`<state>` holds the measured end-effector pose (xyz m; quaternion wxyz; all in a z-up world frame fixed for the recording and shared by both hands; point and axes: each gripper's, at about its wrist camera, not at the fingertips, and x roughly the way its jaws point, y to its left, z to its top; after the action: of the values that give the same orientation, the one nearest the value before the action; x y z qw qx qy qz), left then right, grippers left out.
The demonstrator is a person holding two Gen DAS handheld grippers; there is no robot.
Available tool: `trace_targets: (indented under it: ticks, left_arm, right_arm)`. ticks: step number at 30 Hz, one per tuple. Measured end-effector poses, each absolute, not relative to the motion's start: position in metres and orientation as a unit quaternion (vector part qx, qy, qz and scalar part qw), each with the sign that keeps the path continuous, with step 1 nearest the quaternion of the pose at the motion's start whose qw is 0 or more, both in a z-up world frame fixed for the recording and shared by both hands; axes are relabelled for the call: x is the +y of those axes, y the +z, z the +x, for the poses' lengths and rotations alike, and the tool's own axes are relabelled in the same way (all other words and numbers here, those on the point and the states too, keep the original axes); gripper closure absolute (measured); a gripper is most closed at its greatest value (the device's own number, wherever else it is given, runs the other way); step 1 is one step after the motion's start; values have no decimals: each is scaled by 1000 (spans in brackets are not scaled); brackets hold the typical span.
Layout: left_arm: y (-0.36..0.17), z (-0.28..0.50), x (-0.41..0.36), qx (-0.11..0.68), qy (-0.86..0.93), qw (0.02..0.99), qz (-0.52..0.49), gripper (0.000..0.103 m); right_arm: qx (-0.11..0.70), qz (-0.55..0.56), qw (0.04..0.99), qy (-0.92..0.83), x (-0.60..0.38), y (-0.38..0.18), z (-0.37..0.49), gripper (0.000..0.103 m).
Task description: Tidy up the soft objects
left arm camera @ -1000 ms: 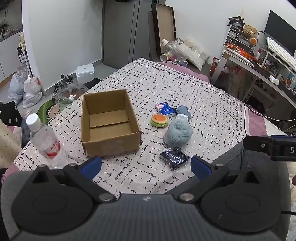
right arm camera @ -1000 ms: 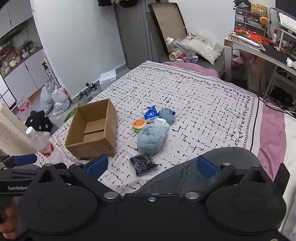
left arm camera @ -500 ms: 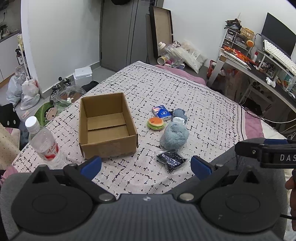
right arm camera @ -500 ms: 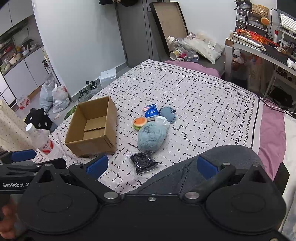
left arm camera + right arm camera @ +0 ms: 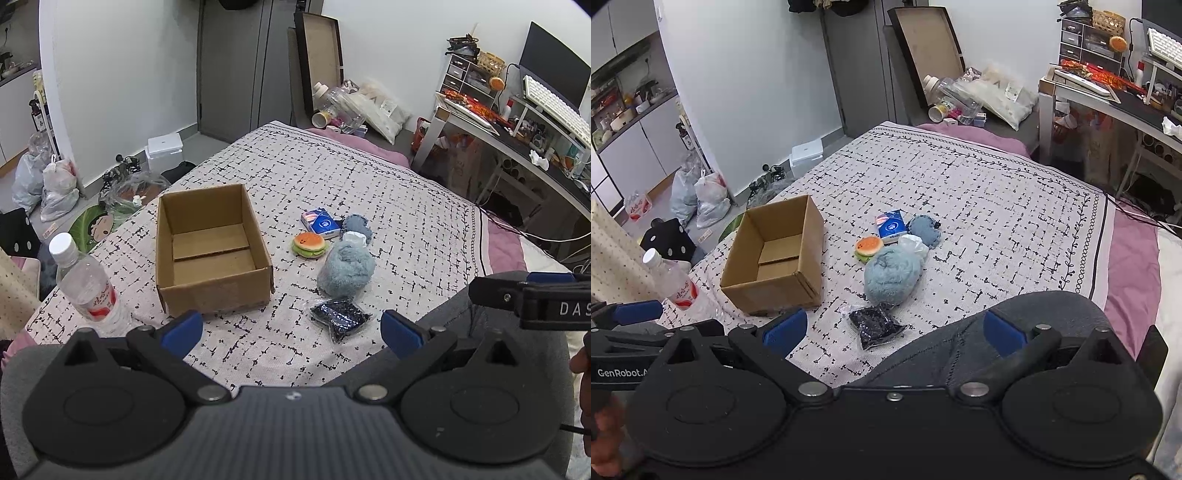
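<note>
Both grippers, left (image 5: 291,330) and right (image 5: 892,328), hang over the bed (image 5: 388,206) with jaws wide apart and empty. Nearest lies a black packet (image 5: 340,319), then a blue plush (image 5: 345,273), beside the empty box (image 5: 210,251). Beyond sit a burger toy (image 5: 309,244), a tissue pack (image 5: 320,221) and a denim pouch (image 5: 357,226).

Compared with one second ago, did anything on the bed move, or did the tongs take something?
Nothing was taken or released. Both tongs, left and right, stayed open and empty; only the views shifted slightly. The cardboard box, burger toy, fluffy blue plush and dark packet lie where they were.
</note>
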<state>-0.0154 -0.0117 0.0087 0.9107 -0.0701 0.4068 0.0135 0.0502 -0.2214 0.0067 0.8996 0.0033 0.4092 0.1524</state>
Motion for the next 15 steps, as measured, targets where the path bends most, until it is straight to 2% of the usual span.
trace_targets:
  ticks: [15]
  left_arm:
    - [9,-14,-13,407,16,910,-72,1]
  right_arm:
    - [387,10,908,161,-220,8,48,0]
